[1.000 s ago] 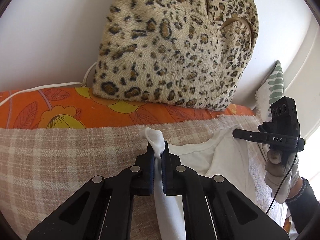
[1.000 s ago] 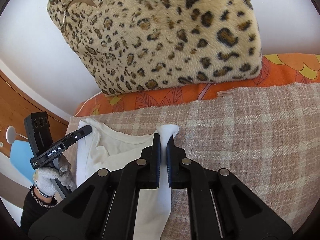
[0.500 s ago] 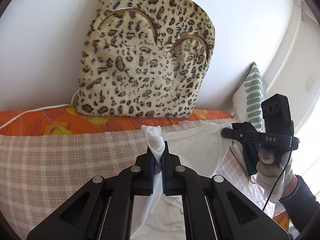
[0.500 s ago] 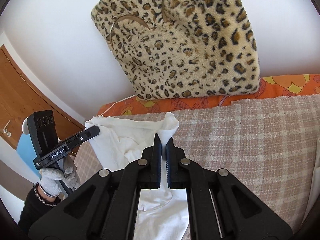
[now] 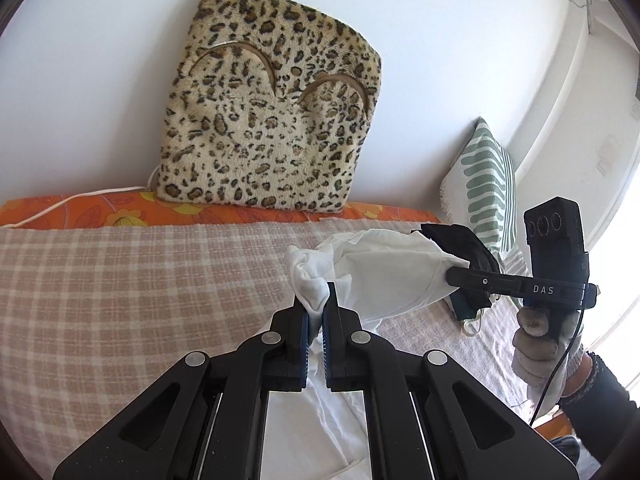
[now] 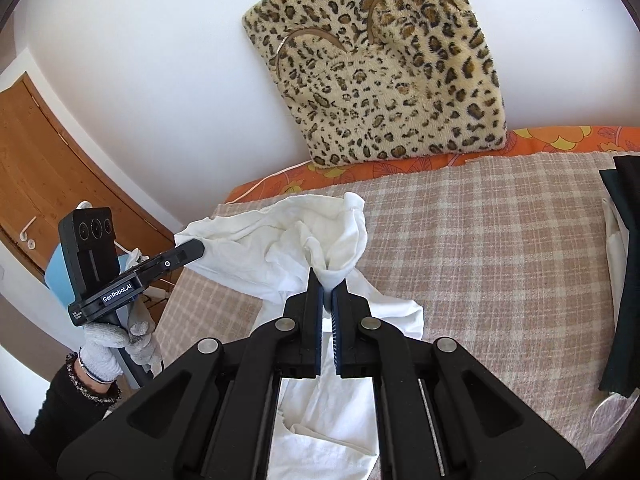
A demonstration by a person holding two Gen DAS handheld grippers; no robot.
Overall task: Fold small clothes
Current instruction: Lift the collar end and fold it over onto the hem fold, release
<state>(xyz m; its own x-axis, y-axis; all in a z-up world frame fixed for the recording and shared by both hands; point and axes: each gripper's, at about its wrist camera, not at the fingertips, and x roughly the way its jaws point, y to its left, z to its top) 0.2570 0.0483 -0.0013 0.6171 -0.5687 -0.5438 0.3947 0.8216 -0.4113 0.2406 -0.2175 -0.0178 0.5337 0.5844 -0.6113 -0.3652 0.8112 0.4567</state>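
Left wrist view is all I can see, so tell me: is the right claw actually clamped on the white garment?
Observer: Yes. The right wrist view shows the right claw shut on a bunched corner of the white garment.
Operator: How does my left claw look from there?
Observer: The left claw pinches the opposite corner, and the top edge sags between the two.
Operator: Anything behind my left hand?
Observer: A wooden door with a handle, beyond the bed's edge.
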